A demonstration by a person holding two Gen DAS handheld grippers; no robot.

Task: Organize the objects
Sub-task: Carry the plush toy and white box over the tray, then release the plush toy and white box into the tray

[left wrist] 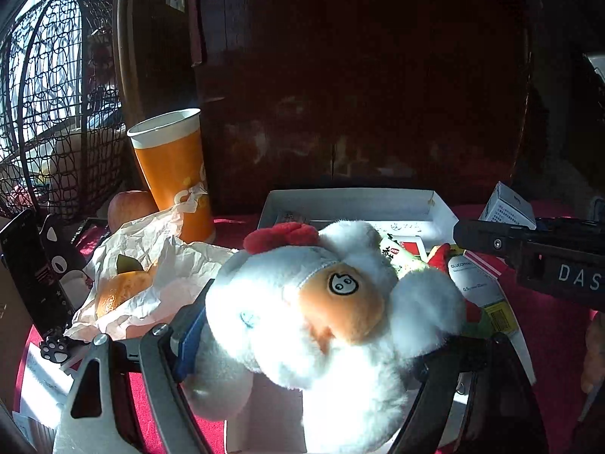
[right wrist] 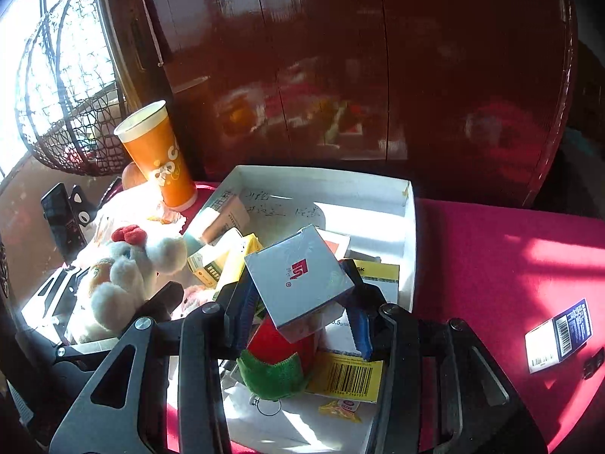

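Red tablecloth (right wrist: 491, 234): cup (right wrist: 159, 155), perhaps apple (right wrist: 134, 176).

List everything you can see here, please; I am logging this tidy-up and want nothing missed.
White cardboard tray: one, on the red cloth, holding boxes and packets.
Fluffy white plush toy with red bow: one, clamped in the left gripper, at the tray's left edge.
Silver-grey square box with red logo: one, gripped over the tray by the right gripper.
Red and green felt strawberry: one, in the tray under that box.
Tall orange paper cup: one, upright, left of the tray.
Apple: one, reddish, beside the cup.
Blue and white barcoded box: one, alone on the cloth, right.
Crumpled white paper: one, around orange food.
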